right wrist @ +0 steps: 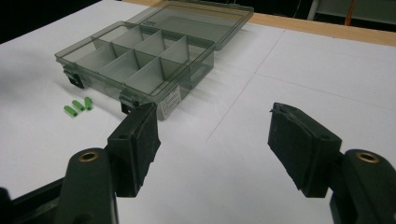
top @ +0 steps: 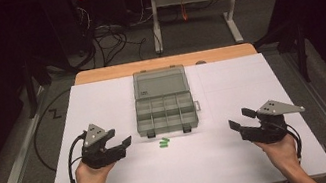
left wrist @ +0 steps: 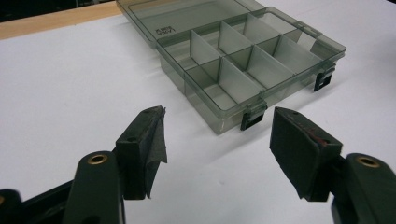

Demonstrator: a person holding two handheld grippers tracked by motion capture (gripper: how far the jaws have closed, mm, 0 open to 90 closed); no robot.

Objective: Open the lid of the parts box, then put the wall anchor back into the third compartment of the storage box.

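Just before the open organiser box, three green pegs, midway between both fingers.

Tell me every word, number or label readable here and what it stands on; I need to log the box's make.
Small dark print on the open lid of the compartment box: too blurred to read.
White sticker on the box's side wall: too small to read.
The green pieces, white table and grippers carry no visible text.
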